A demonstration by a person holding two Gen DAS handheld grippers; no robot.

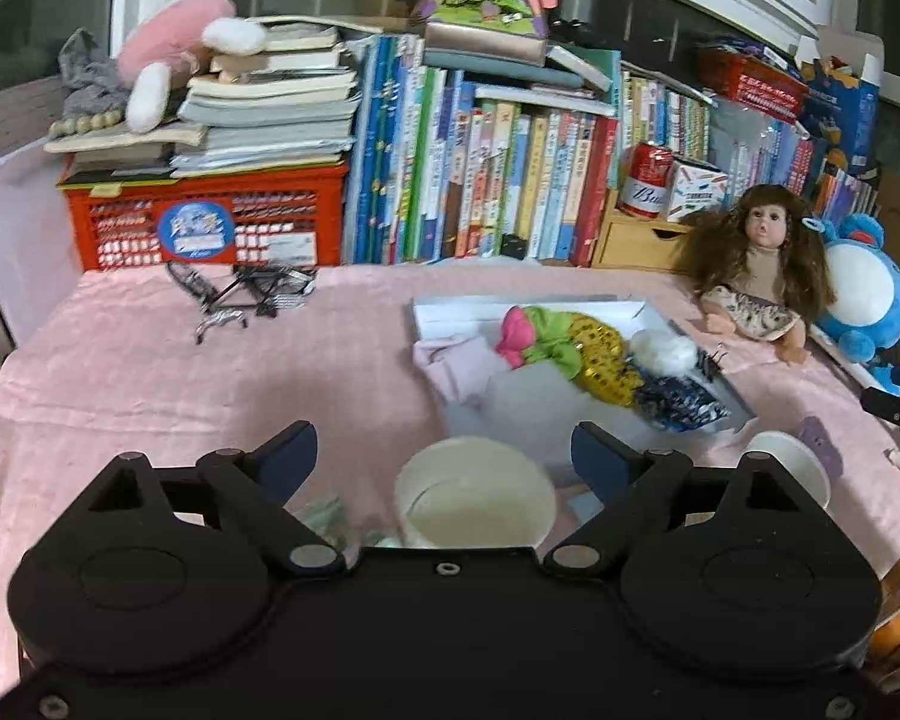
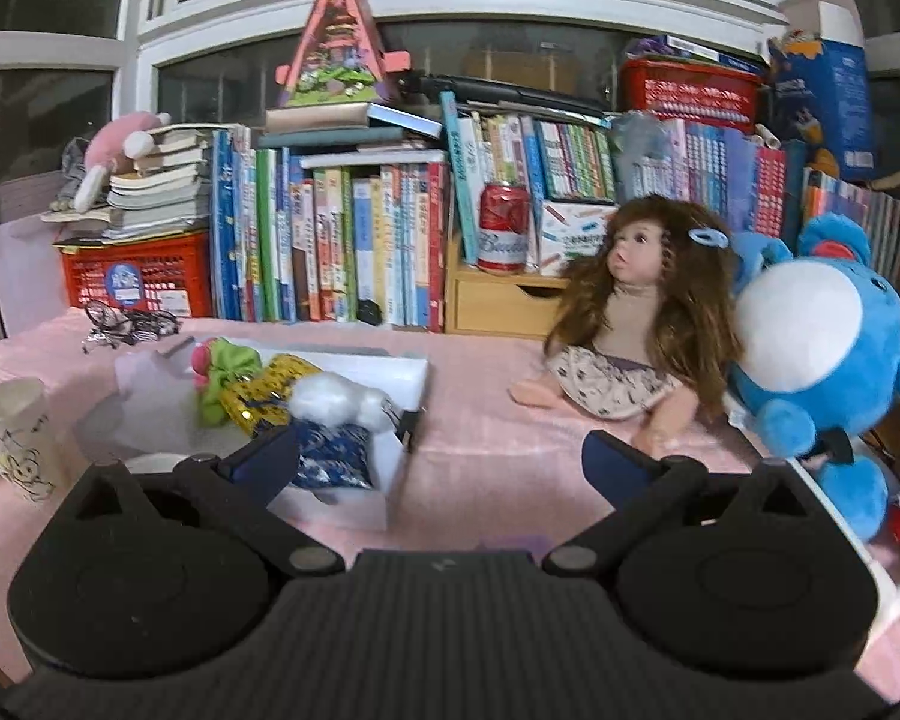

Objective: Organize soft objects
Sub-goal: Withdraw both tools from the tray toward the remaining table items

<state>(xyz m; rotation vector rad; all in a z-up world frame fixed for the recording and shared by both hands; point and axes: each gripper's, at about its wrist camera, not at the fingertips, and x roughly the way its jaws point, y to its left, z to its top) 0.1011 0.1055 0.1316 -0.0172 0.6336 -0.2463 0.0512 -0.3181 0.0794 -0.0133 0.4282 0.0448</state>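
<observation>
A shallow white box lies on the pink cloth and holds soft items: a pink-and-green bow, a yellow sequin piece, a white fluffy ball, a blue patterned pouch and a pale pink cloth. A long-haired doll sits to its right beside a blue plush toy. My left gripper is open and empty above a white paper cup. My right gripper is open and empty, between box and doll.
Rows of books, a red crate, a red can on a small wooden drawer and a pink plush line the back. A metal toy bicycle lies far left. Paper cups stand near the box.
</observation>
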